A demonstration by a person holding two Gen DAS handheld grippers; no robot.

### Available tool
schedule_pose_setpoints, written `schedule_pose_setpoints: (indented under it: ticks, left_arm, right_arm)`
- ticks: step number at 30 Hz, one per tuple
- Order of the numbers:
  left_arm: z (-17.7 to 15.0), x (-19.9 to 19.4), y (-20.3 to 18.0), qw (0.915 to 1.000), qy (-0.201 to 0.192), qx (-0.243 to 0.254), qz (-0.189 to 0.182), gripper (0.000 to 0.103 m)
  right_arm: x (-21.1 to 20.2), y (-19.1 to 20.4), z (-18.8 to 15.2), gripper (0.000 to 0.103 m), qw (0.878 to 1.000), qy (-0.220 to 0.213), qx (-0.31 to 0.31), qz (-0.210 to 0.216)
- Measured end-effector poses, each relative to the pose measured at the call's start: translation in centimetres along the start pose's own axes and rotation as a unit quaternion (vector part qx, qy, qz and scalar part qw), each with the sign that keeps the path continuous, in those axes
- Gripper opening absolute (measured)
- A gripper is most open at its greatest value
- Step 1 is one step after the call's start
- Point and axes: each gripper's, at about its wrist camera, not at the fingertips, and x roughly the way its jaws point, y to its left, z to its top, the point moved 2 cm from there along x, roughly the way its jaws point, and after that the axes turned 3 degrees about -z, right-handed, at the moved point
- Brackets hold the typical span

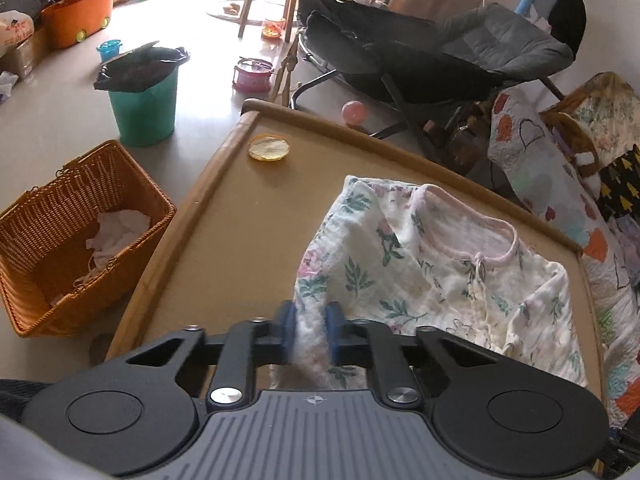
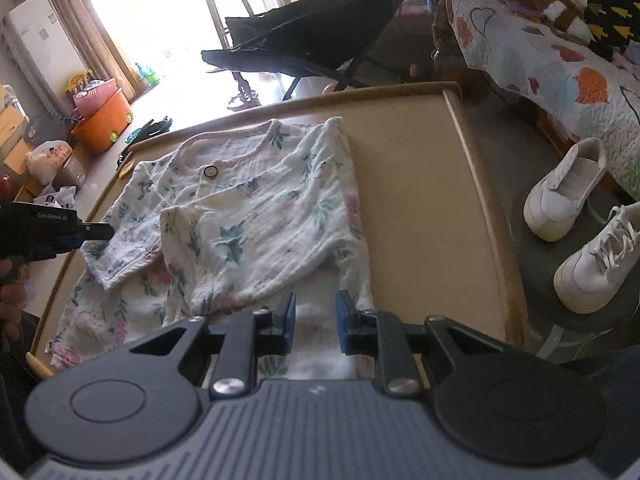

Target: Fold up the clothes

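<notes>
In the left wrist view, an orange wicker basket [image 1: 80, 236] with pale cloth inside sits on the floor just beside the left edge of the desk [image 1: 224, 248]. Behind it stands a green bin [image 1: 144, 114] lined with a dark bag. A round yellow lid [image 1: 269, 147] lies near the desk's far left corner. The left tool [image 1: 311, 330] is closed on a fold of the floral top [image 1: 420, 264], its blue pads pressing the cloth from both sides at the garment's near edge. The top lies spread on the right half of the desk, pink-trimmed neckline toward the far rim. A dark folding chair [image 1: 440, 64] stands beyond the desk, and a patterned quilt [image 1: 560, 200] hangs at the right

In the right wrist view, the left tool shows at the far left edge, at the sleeve. The right tool [image 2: 315, 326] is clamped on white cloth at the top's near hem, the fabric filling the gap between its blue pads. Two white sneakers [image 2: 568, 188] rest on a dark round stool to the right
</notes>
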Motion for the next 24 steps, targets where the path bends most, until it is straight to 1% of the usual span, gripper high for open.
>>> schedule_pose_setpoints:
  ticks: [1, 4, 7, 9, 12, 13, 15, 17, 19, 21, 24]
  left_arm:
    - [0.0, -0.1, -0.1, 1.0000, -0.001, 0.002, 0.002, 0.009]
    - [-0.2, -0.5, -0.5, 0.9998, -0.012, 0.013, 0.013, 0.007]
    - [-0.1, -1.5, -2.0, 0.9982, -0.036, 0.047, 0.013, 0.006]
    - [0.0, -2.2, -3.2, 0.9964, -0.045, 0.071, 0.004, 0.006]
    - [-0.1, -3.3, -5.2, 0.9914, -0.069, 0.112, -0.004, 0.006]
    - [-0.2, -3.8, -6.0, 0.9882, -0.079, 0.131, -0.004, 0.006]
    - [-0.7, -4.2, -7.8, 0.9813, -0.087, 0.171, -0.009, 0.006]
    - [-1.3, -4.4, -9.2, 0.9747, -0.084, 0.207, -0.016, 0.006]
    - [-2.0, -4.4, -10.3, 0.9695, -0.079, 0.231, -0.022, 0.006]
    - [-2.4, -4.1, -10.9, 0.9678, -0.066, 0.241, -0.027, 0.006]
    - [-2.9, -3.5, -11.0, 0.9682, -0.049, 0.244, -0.028, 0.006]
  right_arm:
    - [0.0, 0.1, -0.1, 0.021, 1.000, 0.001, -0.002, 0.000]
    - [0.1, 0.3, -0.3, 0.021, 1.000, 0.003, -0.009, 0.002]
    - [0.1, 0.3, -0.3, 0.021, 1.000, 0.004, -0.011, 0.002]
    - [0.1, 0.2, -0.3, 0.021, 1.000, 0.004, -0.009, 0.003]
    - [0.1, 0.2, -0.4, 0.021, 1.000, 0.003, -0.010, 0.003]
    - [0.1, 0.2, -0.4, 0.021, 1.000, 0.003, -0.010, 0.002]
    - [0.0, 0.2, -0.4, 0.021, 1.000, 0.003, -0.011, 0.003]
    - [0.0, 0.2, -0.4, 0.021, 1.000, 0.003, -0.011, 0.003]
    - [0.0, 0.2, -0.4, 0.021, 1.000, 0.003, -0.012, 0.003]
    - [0.0, 0.1, -0.4, 0.021, 1.000, 0.003, -0.012, 0.003]
    - [0.0, 0.1, -0.4, 0.021, 1.000, 0.003, -0.012, 0.003]
